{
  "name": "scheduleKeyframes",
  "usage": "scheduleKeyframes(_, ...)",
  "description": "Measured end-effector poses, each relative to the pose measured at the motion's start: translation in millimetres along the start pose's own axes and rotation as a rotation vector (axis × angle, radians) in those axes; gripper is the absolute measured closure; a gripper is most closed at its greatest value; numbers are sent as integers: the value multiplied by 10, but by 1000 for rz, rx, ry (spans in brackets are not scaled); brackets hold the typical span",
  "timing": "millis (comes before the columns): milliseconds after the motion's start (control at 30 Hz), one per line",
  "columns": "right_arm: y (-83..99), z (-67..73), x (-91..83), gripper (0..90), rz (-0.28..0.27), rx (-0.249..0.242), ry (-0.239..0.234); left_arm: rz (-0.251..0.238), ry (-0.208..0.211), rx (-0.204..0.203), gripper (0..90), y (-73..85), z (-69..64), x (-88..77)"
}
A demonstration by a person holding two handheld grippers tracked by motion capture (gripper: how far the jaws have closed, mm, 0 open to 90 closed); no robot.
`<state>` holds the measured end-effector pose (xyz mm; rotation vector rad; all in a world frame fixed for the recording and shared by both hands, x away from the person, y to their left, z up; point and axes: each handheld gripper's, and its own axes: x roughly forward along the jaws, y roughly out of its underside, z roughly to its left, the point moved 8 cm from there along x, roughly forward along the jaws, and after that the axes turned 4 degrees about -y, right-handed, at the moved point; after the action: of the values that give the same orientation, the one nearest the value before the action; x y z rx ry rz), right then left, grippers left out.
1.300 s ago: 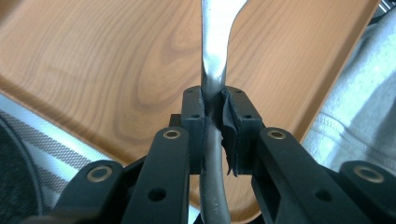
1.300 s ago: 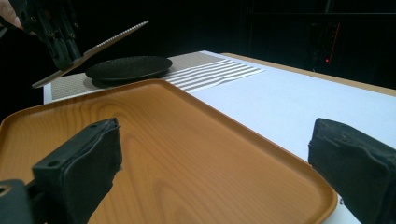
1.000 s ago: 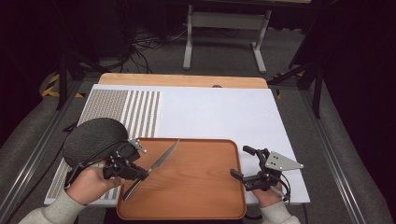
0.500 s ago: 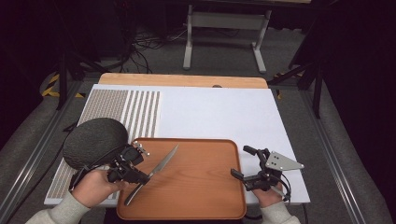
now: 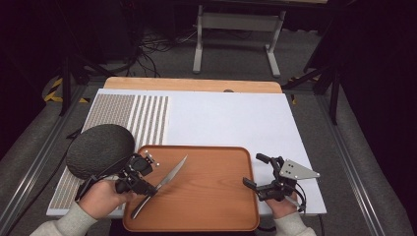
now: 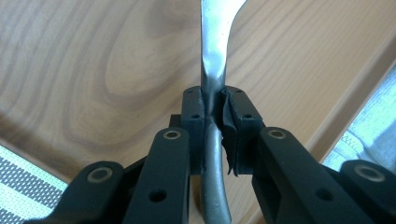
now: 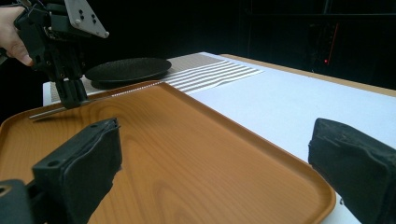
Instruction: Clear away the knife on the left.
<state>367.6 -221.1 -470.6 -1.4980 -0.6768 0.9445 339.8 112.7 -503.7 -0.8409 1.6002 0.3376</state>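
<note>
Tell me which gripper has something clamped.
The left gripper: its jaws are shut on the knife over the wooden tray. The right gripper stands open, holding nothing.

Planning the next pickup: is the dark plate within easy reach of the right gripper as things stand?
Probably not easily. The dark plate sits at the table's far left, beyond the tray, with the left gripper and its knife between it and the open right gripper.

Our right claw [image 7: 212,168] stands wide open, its two black jaws spread low over the wooden tray [image 7: 196,154]. Far across the tray, our left claw [image 7: 70,93] pinches a knife [image 7: 49,112] lying flat just above the wood. Behind it a dark plate [image 7: 128,69] sits on the white tabletop [image 7: 303,100]
</note>
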Motion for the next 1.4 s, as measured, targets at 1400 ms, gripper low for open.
scheduleKeyframes(1400,-13,2,-13,33,-9,-1,-4,69,-45,17,792,42,43,158)
